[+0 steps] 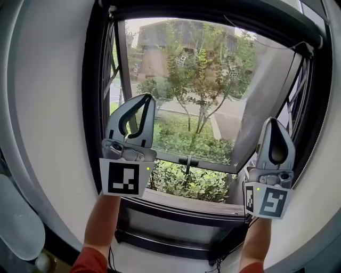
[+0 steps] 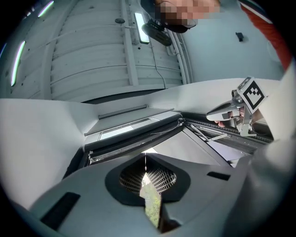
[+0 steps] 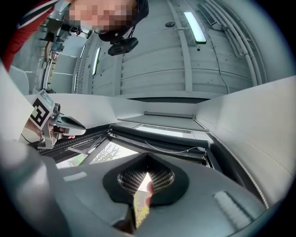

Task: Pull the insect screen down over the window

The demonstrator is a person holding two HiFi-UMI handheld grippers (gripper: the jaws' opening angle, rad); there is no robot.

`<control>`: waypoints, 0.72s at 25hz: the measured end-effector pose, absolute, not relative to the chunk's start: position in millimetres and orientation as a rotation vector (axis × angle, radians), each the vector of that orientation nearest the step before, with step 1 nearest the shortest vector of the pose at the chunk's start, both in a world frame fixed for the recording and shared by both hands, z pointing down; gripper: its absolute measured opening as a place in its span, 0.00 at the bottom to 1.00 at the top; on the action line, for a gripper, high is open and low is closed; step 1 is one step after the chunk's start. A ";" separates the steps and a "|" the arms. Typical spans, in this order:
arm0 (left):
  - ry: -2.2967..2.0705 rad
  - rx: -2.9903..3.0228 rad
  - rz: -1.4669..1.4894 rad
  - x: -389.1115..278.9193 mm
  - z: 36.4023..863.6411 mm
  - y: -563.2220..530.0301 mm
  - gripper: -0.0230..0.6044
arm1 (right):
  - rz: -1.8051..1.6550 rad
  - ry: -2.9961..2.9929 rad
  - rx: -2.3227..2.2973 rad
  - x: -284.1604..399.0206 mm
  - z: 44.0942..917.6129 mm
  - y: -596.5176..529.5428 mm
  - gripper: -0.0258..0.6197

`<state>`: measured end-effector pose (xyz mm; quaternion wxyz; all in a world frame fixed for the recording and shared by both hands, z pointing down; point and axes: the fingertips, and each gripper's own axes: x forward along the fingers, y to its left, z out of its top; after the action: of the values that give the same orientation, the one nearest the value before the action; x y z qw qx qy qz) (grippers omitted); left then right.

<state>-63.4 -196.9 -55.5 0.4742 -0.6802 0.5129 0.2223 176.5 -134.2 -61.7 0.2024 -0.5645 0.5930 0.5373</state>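
Jaws of the left gripper [image 1: 145, 101] are pressed together on nothing. It is held up before the left half of the window [image 1: 96, 106], and its cube [image 1: 124, 177] shows a black-and-white square marker. The screen [image 1: 224, 16] sits rolled up in the dark housing along the window's top edge, with the pane below uncovered and trees [image 1: 202, 74] beyond. The right gripper [image 1: 273, 123], near the window's right edge, is likewise closed and empty.
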 end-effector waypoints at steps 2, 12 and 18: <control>1.249 -1.654 0.534 -62.0 -65.8 -199.1 0.05 | 1.528 1.643 -1.577 175.7 -73.0 -136.1 0.06; 1.248 -1.578 0.435 -56.9 -112.8 -214.3 0.05 | 1.706 1.580 -1.636 174.7 -130.5 -145.8 0.06; 1.224 -1.494 0.366 -48.4 -146.5 -211.3 0.05 | 1.828 1.586 -1.742 169.8 -161.8 -159.9 0.06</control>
<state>-48.4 -211.3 -146.5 0.5547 -0.6323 0.5181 0.1550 169.8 -159.9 -161.8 0.0796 -0.5824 0.5301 0.6112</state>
